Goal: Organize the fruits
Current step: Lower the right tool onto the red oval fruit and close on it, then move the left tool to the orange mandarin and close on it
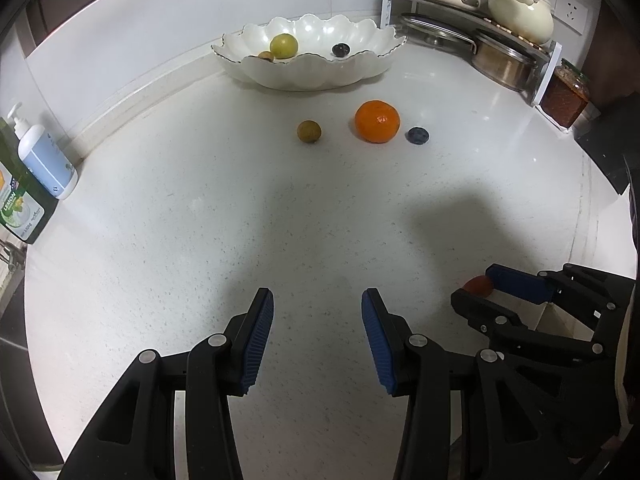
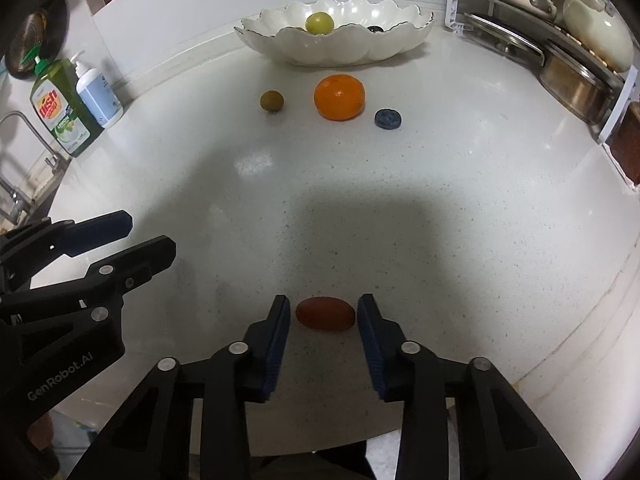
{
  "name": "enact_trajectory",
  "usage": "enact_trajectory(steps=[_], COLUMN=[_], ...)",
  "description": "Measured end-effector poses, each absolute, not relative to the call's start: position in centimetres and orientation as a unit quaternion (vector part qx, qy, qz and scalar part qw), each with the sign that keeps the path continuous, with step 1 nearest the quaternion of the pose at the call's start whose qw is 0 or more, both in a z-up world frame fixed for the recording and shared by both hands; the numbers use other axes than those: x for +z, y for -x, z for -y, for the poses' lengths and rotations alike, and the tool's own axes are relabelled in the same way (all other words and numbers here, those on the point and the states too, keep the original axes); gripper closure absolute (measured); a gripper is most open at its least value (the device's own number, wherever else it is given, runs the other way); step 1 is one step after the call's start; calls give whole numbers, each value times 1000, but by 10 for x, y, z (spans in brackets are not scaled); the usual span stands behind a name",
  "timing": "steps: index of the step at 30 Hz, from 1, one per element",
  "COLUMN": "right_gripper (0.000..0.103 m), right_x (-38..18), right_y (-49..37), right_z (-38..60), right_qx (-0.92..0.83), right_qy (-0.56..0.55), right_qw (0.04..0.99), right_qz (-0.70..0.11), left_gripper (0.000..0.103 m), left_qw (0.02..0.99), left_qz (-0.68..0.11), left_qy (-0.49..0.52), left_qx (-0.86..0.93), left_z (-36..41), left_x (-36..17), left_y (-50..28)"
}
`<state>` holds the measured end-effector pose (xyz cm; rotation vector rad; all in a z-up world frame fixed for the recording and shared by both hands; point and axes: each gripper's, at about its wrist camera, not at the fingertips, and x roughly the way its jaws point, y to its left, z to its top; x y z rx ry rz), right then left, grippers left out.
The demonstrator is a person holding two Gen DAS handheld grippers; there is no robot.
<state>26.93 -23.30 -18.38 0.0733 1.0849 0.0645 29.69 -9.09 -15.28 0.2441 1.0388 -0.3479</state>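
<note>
Two views, left wrist first: both tongs sit low over the near edge of the white countertop (image 1: pixel 200 208).
Left wrist, left gripper (image 1: pixel 317 338): jaws spread wide, nothing between the blue pads, only bare counter ahead of them.
Left wrist, right gripper (image 1: pixel 486 290): at the right edge of the counter, its two fingers straddling a small red fruit (image 1: pixel 478 285); contact cannot be told from this side.
Left wrist, far fruits: longan (image 1: pixel 309 131), mandarin (image 1: pixel 377 121) and blueberry (image 1: pixel 418 135) lie in a row just before the scalloped white bowl (image 1: pixel 320 74) at the back edge.
Right wrist, right gripper (image 2: pixel 323 322): jaws open, not yet clamped.
Right wrist, red fruit (image 2: pixel 325 314): an oval, possibly a cherry tomato, lying on the counter between the fingertips near the front edge.
Right wrist, long axis: it runs across the gap, pad to pad, so closing would squeeze it end to end; the right pad looks almost touching, the left stands slightly off.
Right wrist, left gripper (image 2: pixel 150 236): off to the left, open and empty, pointing away from the fruit.
Nearer hand: the right one, clearly; my reading is that the grasp falls to it.
Bowl (image 2: pixel 332 50): dead ahead at the back edge, well apart from the red fruit, already holding a yellow-green fruit (image 2: pixel 319 23).
</note>
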Motion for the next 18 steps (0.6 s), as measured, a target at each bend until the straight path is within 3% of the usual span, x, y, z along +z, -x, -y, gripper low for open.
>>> enact_trajectory(steps=[18], right_gripper=[74], right_x=[-162], right_y=[-276], right_z=[249], right_qx=[22], right_qy=[-47], right_qw=[869], right_qz=[-492], left_gripper=[58], left_qw=[851], left_qz=[-481], left_qy=[-101], left_qx=[-185], left_z=[109], left_x=[-141], left_y=[-308])
